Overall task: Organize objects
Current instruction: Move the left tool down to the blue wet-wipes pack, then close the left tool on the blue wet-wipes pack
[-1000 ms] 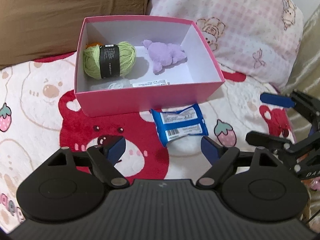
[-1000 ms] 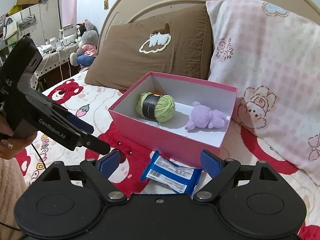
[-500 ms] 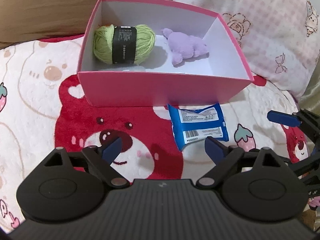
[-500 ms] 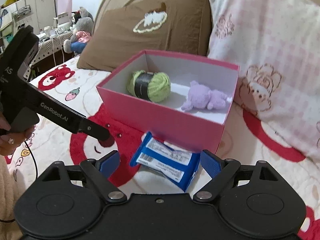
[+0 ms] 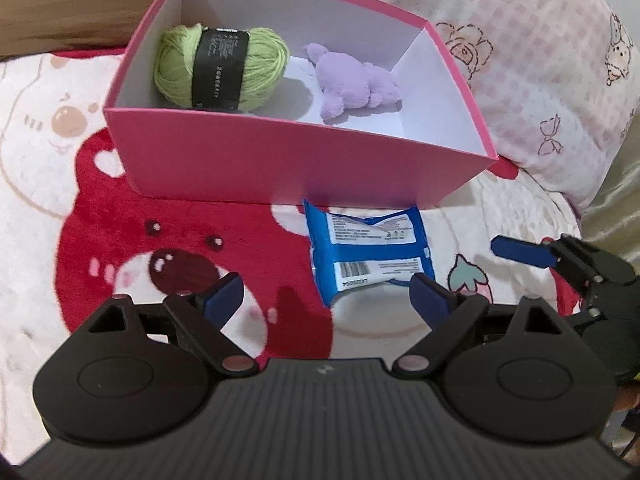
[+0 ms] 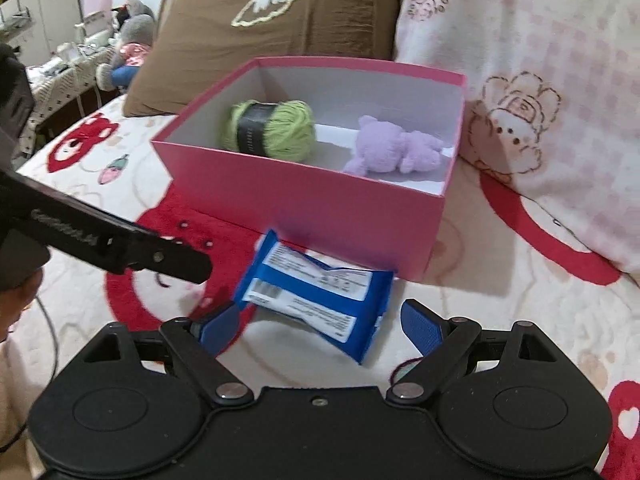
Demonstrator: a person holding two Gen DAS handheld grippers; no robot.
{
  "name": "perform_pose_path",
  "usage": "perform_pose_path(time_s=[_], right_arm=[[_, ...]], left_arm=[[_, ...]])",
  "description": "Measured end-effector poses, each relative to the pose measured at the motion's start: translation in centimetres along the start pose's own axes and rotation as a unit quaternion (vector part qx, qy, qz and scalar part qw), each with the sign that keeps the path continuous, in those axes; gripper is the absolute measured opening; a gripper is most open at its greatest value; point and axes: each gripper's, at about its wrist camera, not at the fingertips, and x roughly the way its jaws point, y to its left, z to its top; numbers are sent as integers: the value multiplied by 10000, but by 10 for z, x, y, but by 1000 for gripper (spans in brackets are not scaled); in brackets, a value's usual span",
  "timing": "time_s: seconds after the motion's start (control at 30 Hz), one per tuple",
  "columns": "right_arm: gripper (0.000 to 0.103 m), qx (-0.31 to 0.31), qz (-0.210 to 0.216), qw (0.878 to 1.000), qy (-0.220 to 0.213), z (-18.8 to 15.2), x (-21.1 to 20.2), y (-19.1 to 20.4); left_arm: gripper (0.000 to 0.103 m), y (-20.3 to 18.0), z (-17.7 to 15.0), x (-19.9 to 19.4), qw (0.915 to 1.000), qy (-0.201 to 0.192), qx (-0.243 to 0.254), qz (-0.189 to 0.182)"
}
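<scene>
A blue snack packet (image 5: 368, 252) lies on the bear-print blanket just in front of a pink box (image 5: 280, 160). Inside the box are a green yarn ball (image 5: 220, 68) with a black band and a purple plush toy (image 5: 352, 84). My left gripper (image 5: 326, 294) is open, low over the blanket, with the packet's near corner by its right pad. My right gripper (image 6: 320, 320) is also open, and the packet (image 6: 316, 292) lies just ahead between its fingers, untouched. The right gripper's blue pad (image 5: 520, 252) shows at the packet's right. The left gripper's black finger (image 6: 120, 244) reaches in from the left.
A brown pillow (image 6: 280, 24) and a pink checked pillow (image 6: 540, 60) lean behind the box (image 6: 300, 196). The blanket (image 5: 120, 240) spreads to the left. A hand (image 6: 20, 292) holds the left gripper. Cluttered furniture and a grey plush (image 6: 132, 40) stand beyond the bed's left side.
Both grippers have sunk toward the blue packet, so box and packet look larger. The left jaws have widened a little. Nothing has been taken hold of.
</scene>
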Motion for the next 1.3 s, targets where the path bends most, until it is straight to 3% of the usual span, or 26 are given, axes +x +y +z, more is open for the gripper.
perform_pose_path(time_s=[0.27,0.5,0.73,0.77,0.83,1.3], right_arm=[[90,60,-130,9997,212,-10,26,-3],[90,164,40,9994,300,-16,46,-5],[90,294,49,9992,254,-18,60,-6],[90,301,17,9992,265,-18,62,-6],[90,300,-9,9992,276,-18,66,-7],[88,464,48,9987,189,-17,77,-2]], left_arm=[[89,-4,3,25,9998,-141,-31,-109],[86,4,4,46,9998,-109,-99,-130],[74,9,1,61,9997,-231,-72,-79],[67,9,1,63,9996,-270,-55,-63],[62,11,1,66,9996,-290,-13,4],[59,12,-2,75,9993,-281,216,102]])
